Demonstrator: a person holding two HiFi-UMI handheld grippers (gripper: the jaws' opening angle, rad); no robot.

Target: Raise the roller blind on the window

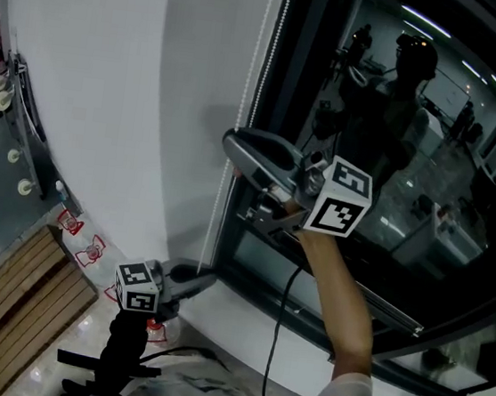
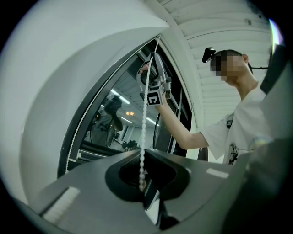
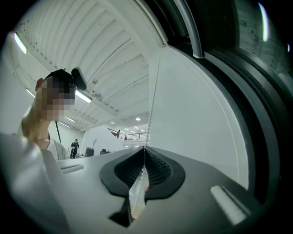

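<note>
Mid-frame in the head view, the right gripper (image 1: 231, 142) is clamped on the chain (image 1: 245, 94) running along the left edge of the window (image 1: 431, 170); below it, lower left, the left gripper (image 1: 205, 278) pinches the chain too, jaws together

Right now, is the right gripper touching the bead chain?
Touching. The right gripper view shows the right gripper with its fingers closed together and the bead chain pinched between them, running up from the tips.
</note>
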